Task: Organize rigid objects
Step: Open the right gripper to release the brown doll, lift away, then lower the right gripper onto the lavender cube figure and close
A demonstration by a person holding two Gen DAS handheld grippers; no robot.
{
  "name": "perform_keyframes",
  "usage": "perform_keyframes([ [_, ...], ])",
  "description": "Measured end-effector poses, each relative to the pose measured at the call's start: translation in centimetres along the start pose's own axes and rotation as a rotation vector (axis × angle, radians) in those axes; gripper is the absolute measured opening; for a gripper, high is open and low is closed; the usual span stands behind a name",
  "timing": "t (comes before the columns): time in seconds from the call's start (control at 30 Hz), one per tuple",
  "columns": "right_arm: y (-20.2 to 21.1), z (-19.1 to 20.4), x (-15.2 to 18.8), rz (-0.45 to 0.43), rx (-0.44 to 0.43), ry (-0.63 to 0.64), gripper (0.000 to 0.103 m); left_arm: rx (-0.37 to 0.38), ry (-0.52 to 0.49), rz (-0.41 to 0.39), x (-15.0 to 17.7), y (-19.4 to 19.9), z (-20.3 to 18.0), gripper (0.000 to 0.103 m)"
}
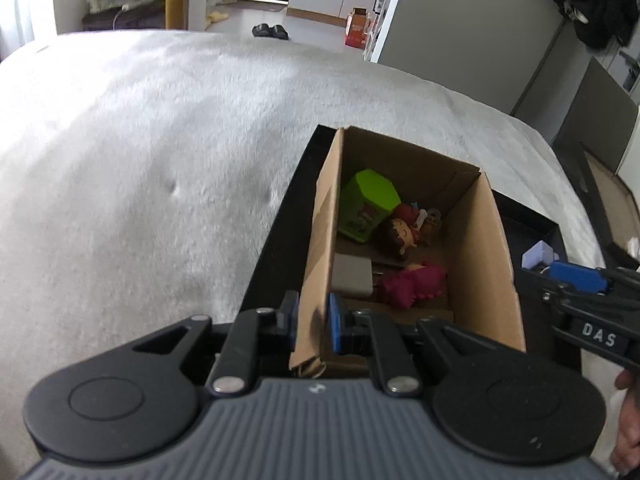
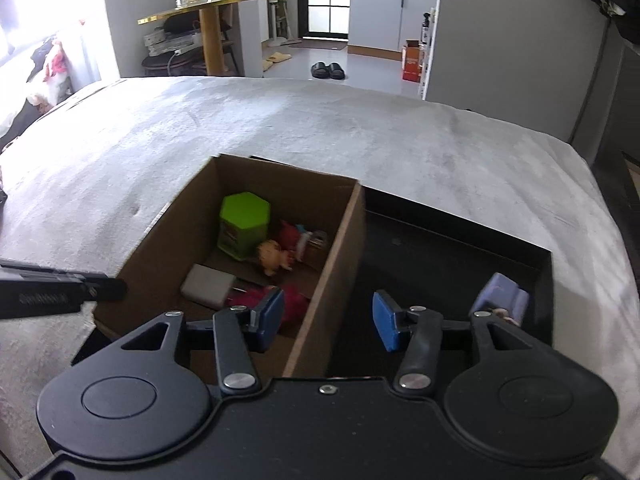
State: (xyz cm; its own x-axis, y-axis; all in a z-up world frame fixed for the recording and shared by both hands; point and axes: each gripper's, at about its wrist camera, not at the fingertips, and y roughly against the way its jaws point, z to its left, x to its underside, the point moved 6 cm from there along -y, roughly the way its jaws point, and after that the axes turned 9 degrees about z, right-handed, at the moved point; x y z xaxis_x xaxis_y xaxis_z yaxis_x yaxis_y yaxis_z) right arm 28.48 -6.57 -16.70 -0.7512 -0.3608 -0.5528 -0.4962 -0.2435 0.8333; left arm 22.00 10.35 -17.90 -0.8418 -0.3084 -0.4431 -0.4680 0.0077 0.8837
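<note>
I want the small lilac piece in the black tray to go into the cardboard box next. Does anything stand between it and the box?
Only the cardboard box's own right wall, which rises between the black tray and the toys inside; the lilac piece must be lifted over it. The open right gripper straddles that wall, empty. The left gripper pinches the box's left wall.

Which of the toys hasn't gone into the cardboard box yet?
The small lavender toy sofa: it sits alone in the black tray, while the others lie inside the cardboard box.
</note>
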Motion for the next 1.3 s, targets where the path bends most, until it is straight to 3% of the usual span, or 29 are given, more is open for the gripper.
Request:
perform_keyframes([
  [0.2, 0.2, -2.4, 0.8, -0.011, 0.001, -0.005, 0.055, -0.021, -0.013, 0.001, -0.4, 0.6, -0.8, 0.023],
  [0.3, 0.1, -3.7, 1.5, -0.020, -0.002, -0.032, 0.056, -0.018, -0.042, 0.000, -0.5, 0.7, -1.5, 0.057],
  [0.4, -0.3, -5.1, 2.1, -0.028, -0.022, -0.088, 0.056, -0.077, -0.129, -0.039, -0.4, 1.1, -2.3, 0.079],
  [0.5, -0.6, -6.0, 2.8, -0.033, -0.040, -0.113, 0.056, -0.120, -0.100, -0.015, -0.3, 0.7, -2.3, 0.081],
  [0.63, -1.1, -7.4, 3.8, -0.023, -0.056, -0.145, 0.056, -0.095, -0.072, 0.028, 0.1, 0.1, -3.2, 0.081],
  [1.0, -3.2, -12.1, 5.4, -0.023, -0.052, -0.270, 0.056, -0.184, -0.116, 0.017, 0.0, -0.4, -6.1, 0.082],
  [1.3, -5.3, -15.7, 5.6, -0.052, -0.033, -0.362, 0.054, -0.213, -0.150, 0.014, -0.2, -1.2, -8.1, 0.082],
])
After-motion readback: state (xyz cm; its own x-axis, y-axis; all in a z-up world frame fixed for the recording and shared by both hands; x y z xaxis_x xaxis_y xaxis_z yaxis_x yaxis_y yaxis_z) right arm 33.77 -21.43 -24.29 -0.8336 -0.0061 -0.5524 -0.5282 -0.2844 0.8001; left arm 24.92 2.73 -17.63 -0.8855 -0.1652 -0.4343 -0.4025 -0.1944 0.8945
